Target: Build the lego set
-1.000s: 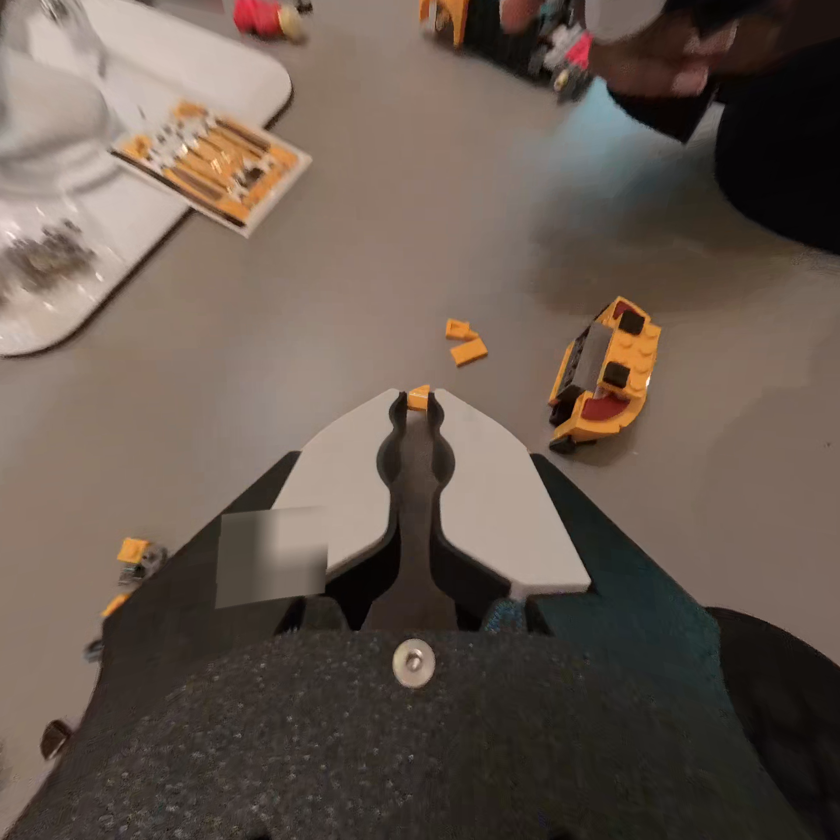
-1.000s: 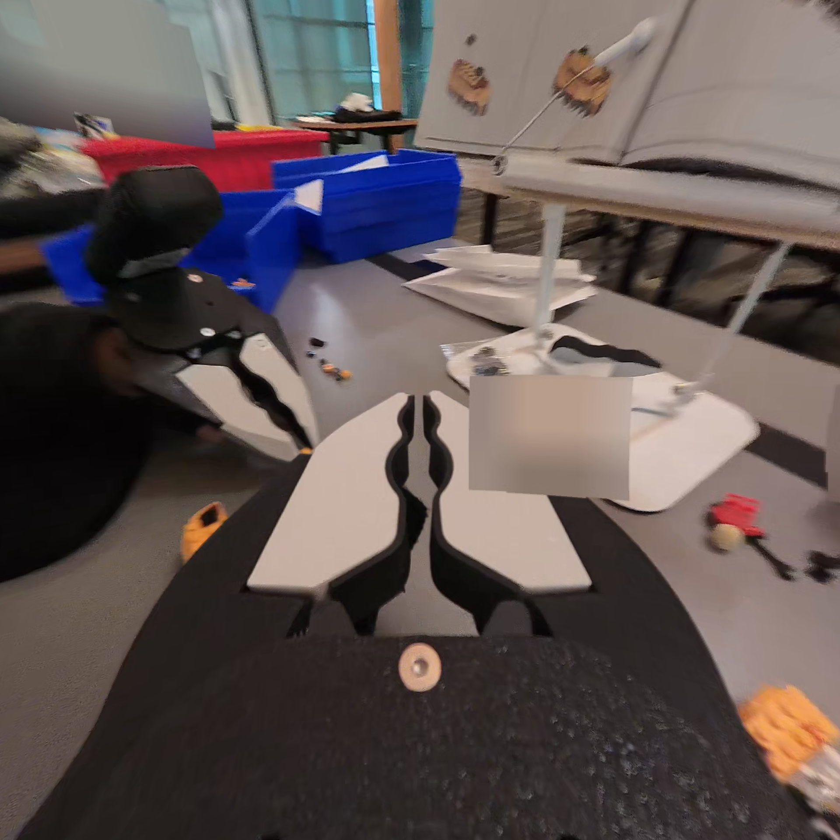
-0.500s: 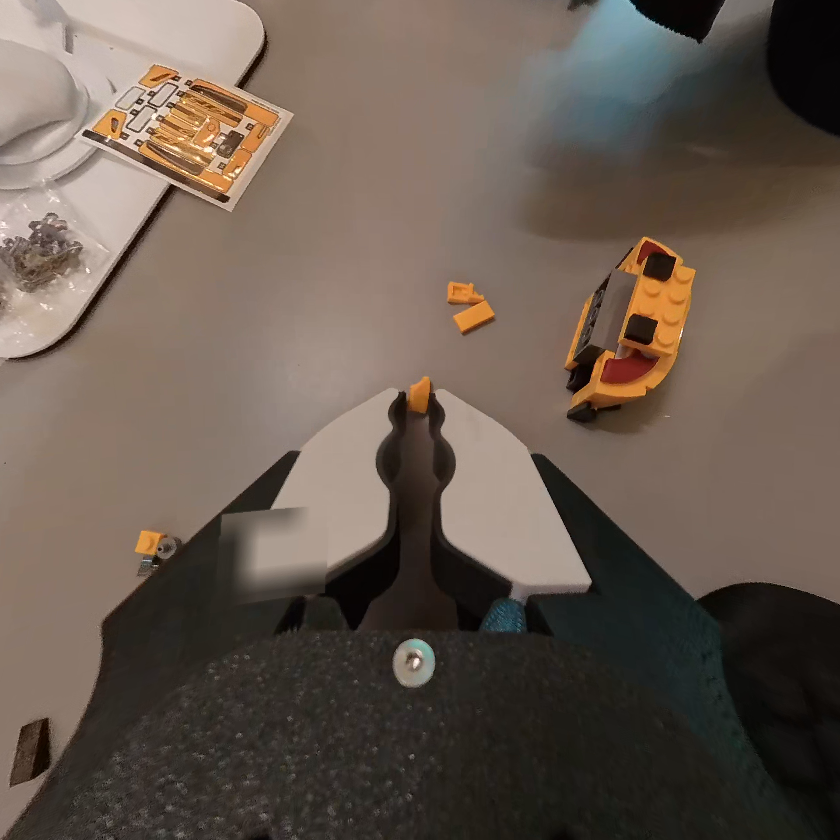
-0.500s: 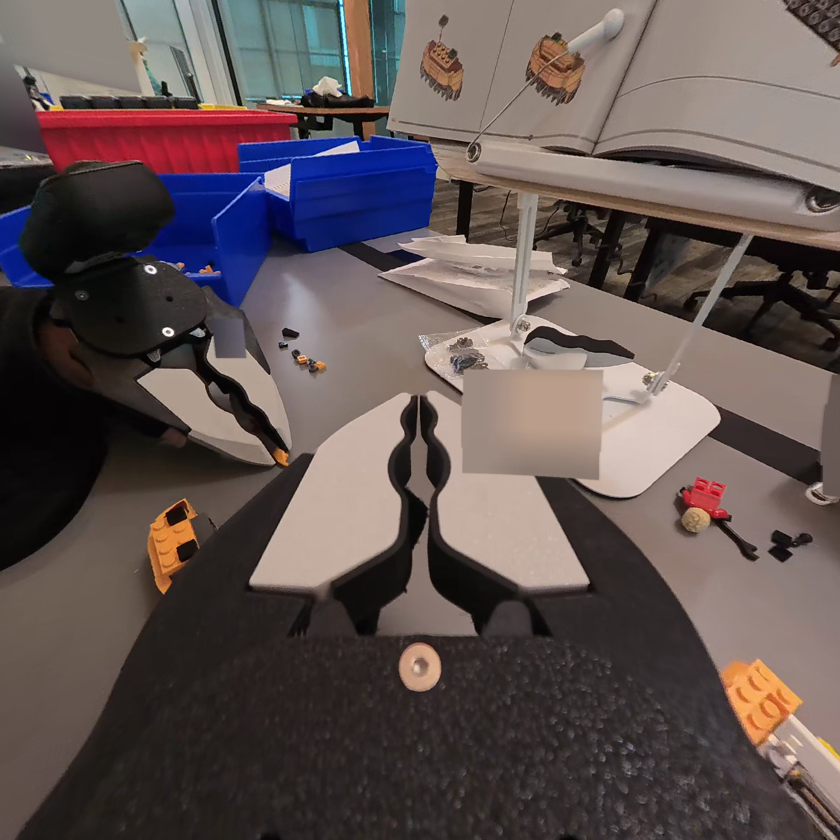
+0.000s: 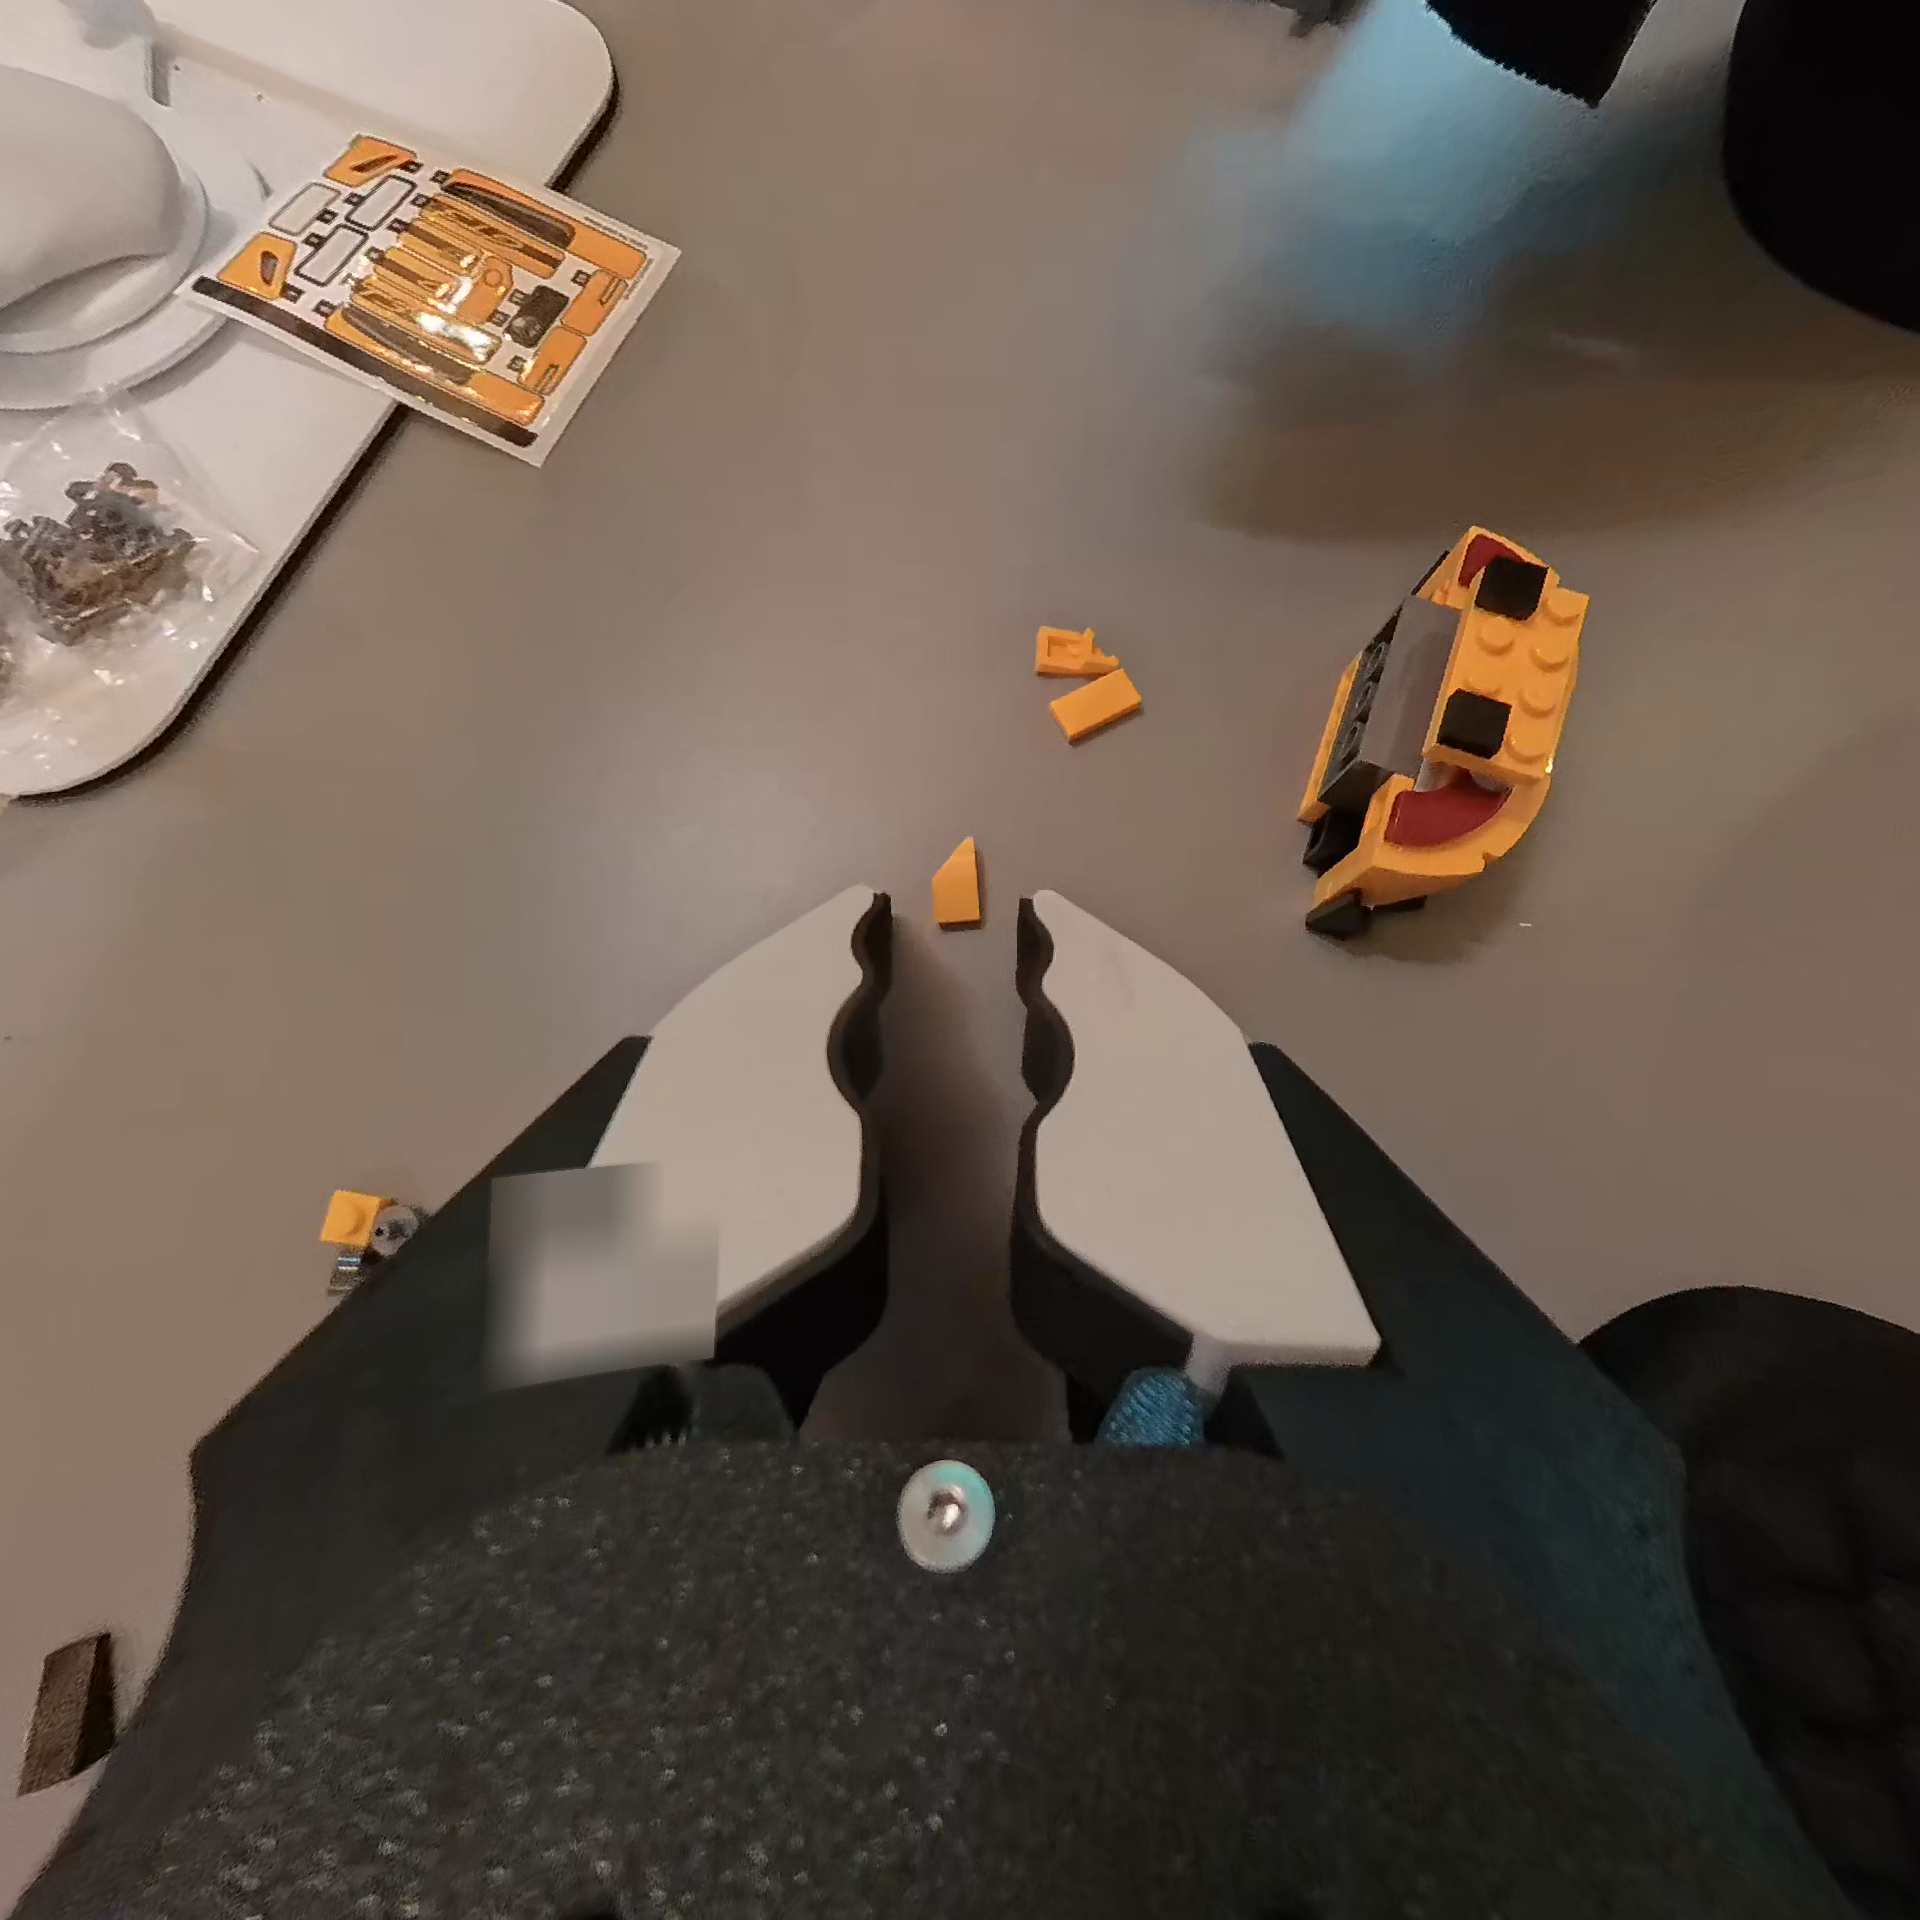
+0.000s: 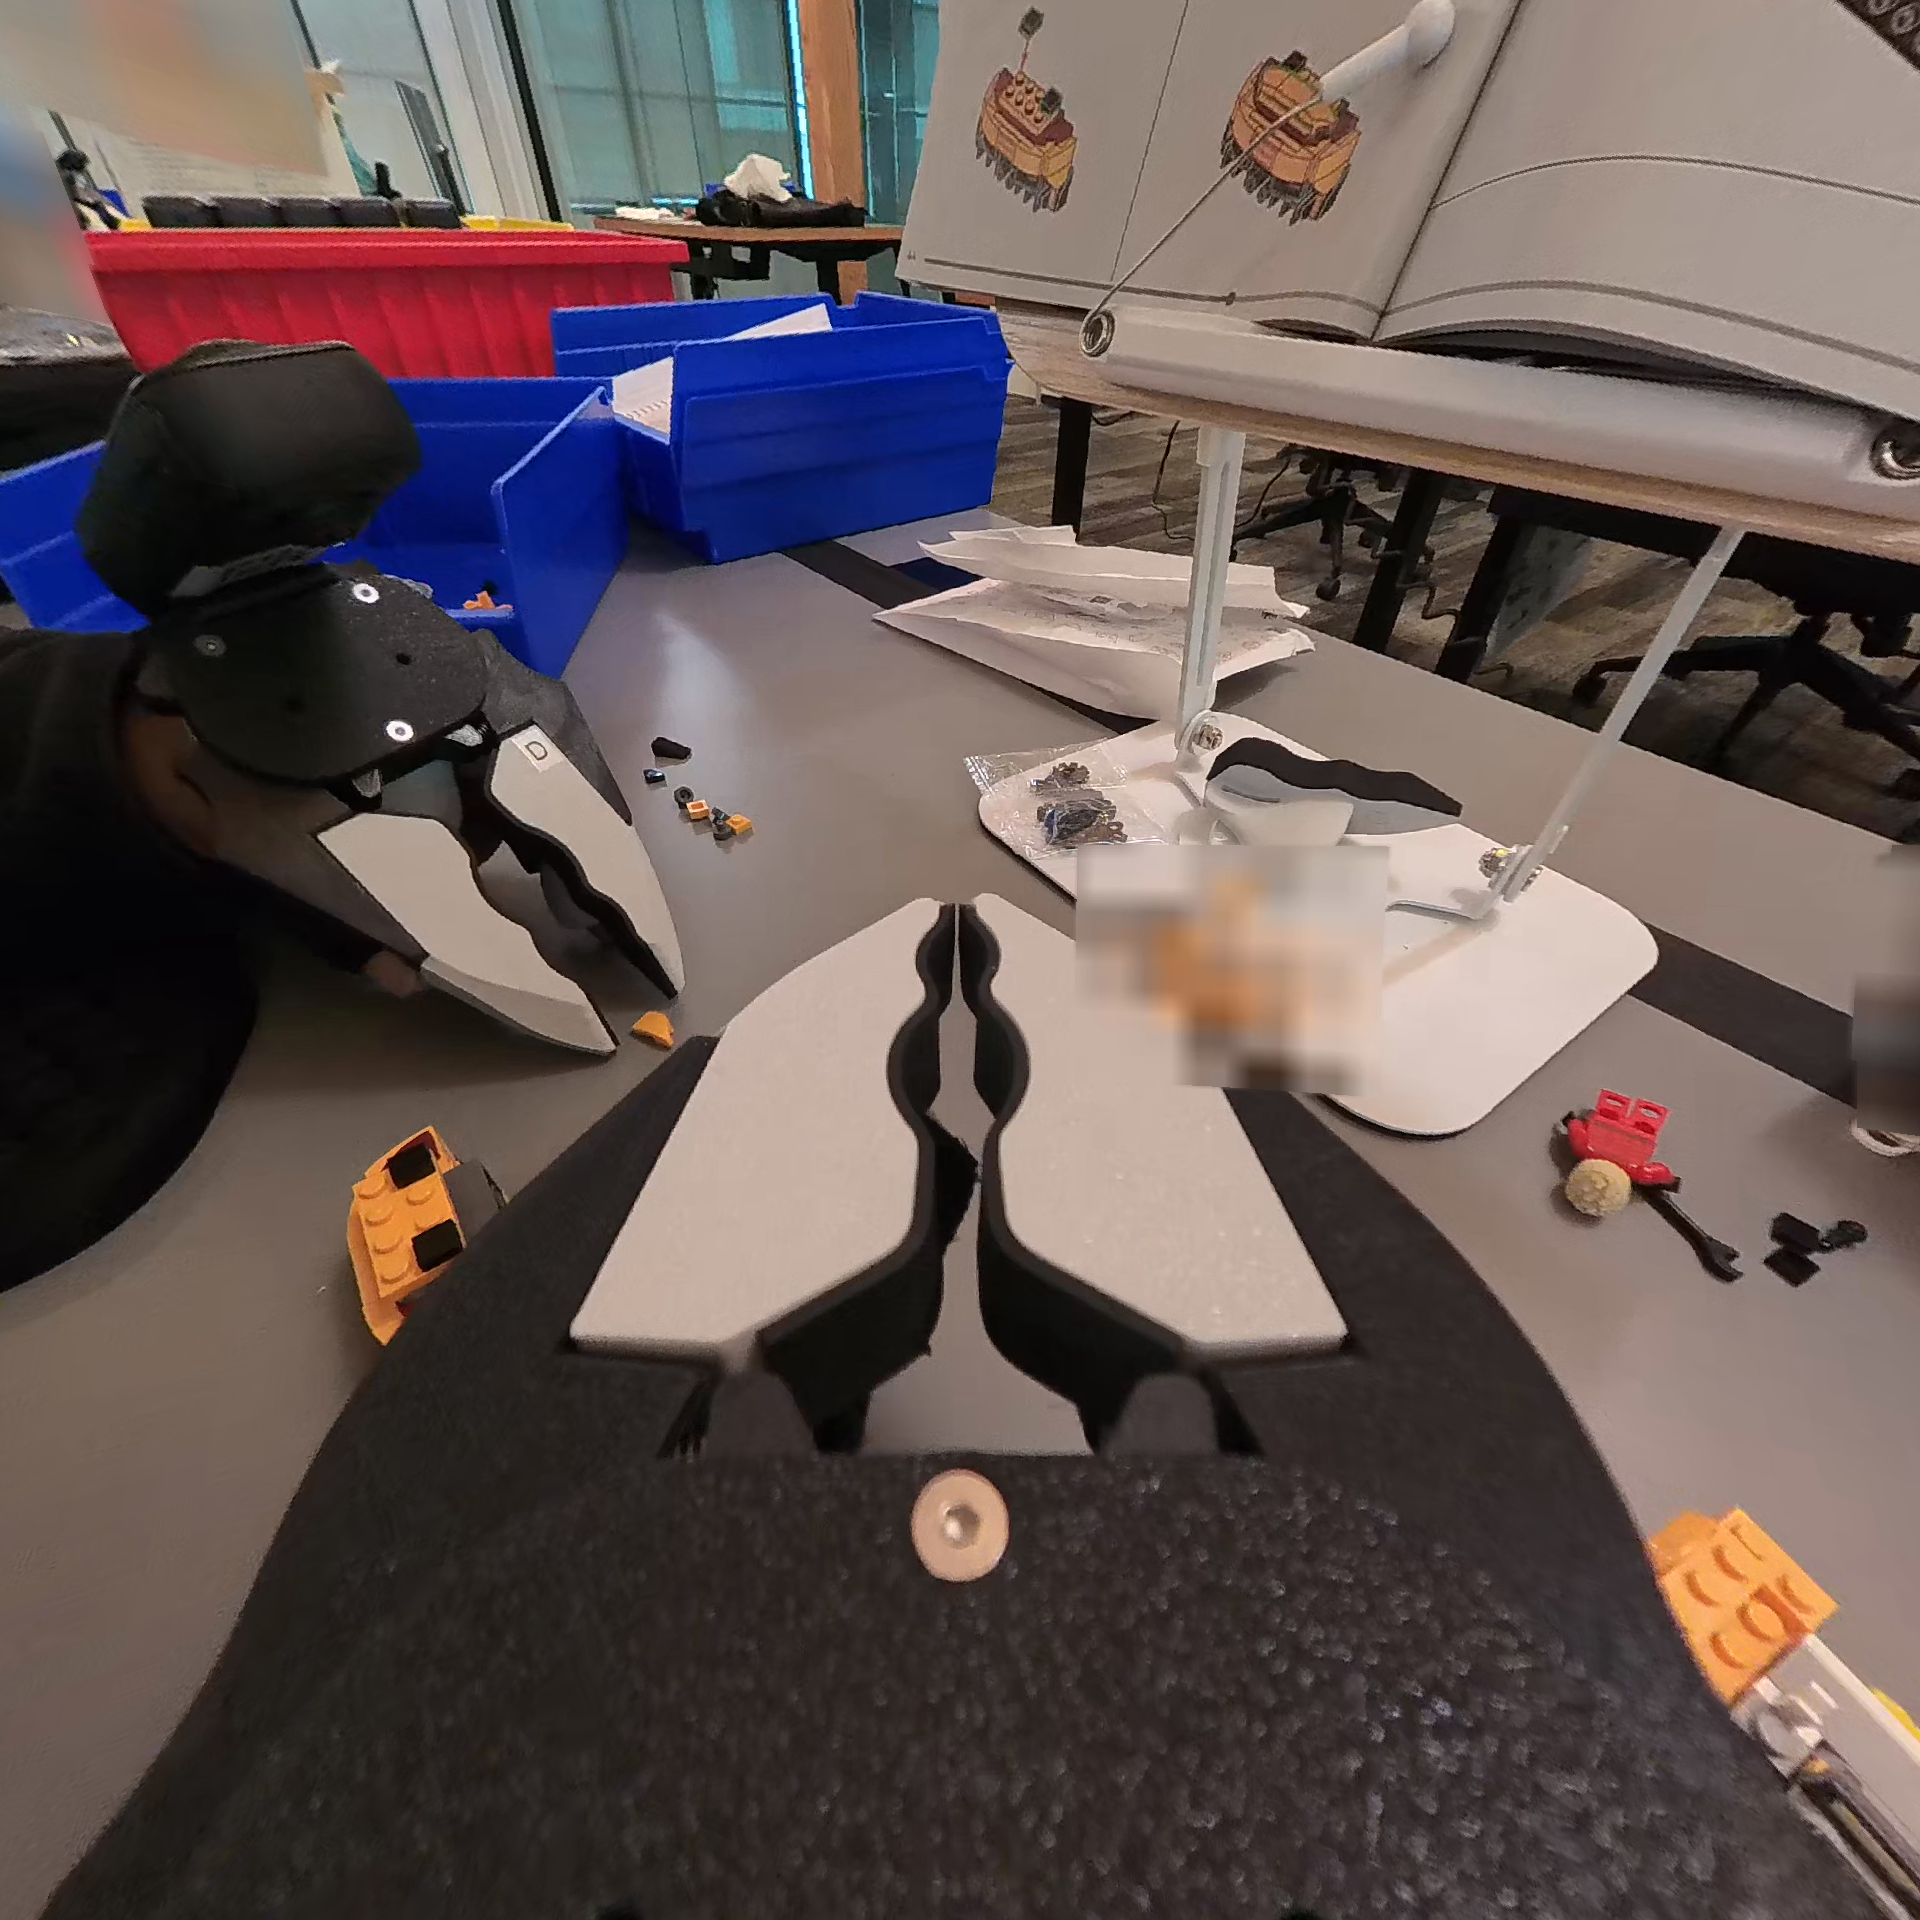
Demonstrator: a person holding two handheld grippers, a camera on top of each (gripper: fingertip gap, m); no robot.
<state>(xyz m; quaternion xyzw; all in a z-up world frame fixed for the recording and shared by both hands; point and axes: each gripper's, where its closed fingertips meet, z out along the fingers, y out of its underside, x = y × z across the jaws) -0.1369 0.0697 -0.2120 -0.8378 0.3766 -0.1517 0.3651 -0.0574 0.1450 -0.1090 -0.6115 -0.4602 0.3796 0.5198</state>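
Note:
My left gripper (image 5: 954, 906) is open, just above the grey table. A small orange wedge piece (image 5: 957, 883) lies free on the table between its tips; it also shows in the right wrist view (image 6: 654, 1028). Two more small orange pieces (image 5: 1086, 681) lie just beyond. A partly built orange and black car section (image 5: 1439, 732) lies to the right, also in the right wrist view (image 6: 410, 1226). My right gripper (image 6: 955, 907) is shut and empty, held above the table. The left gripper (image 6: 644, 1013) shows at its left.
A sticker sheet (image 5: 436, 291) and a bag of dark parts (image 5: 83, 561) lie on a white stand base (image 5: 260, 436). The base (image 6: 1507, 997) carries an open instruction book (image 6: 1351, 156). Blue bins (image 6: 810, 416), a red minifigure piece (image 6: 1616, 1138) and another orange assembly (image 6: 1745, 1621) are around. My hands' fingertips stand some 15 cm from each other.
My left gripper has opened and let go of the small orange wedge, which now lies on the table between its tips. The right gripper has stayed shut.

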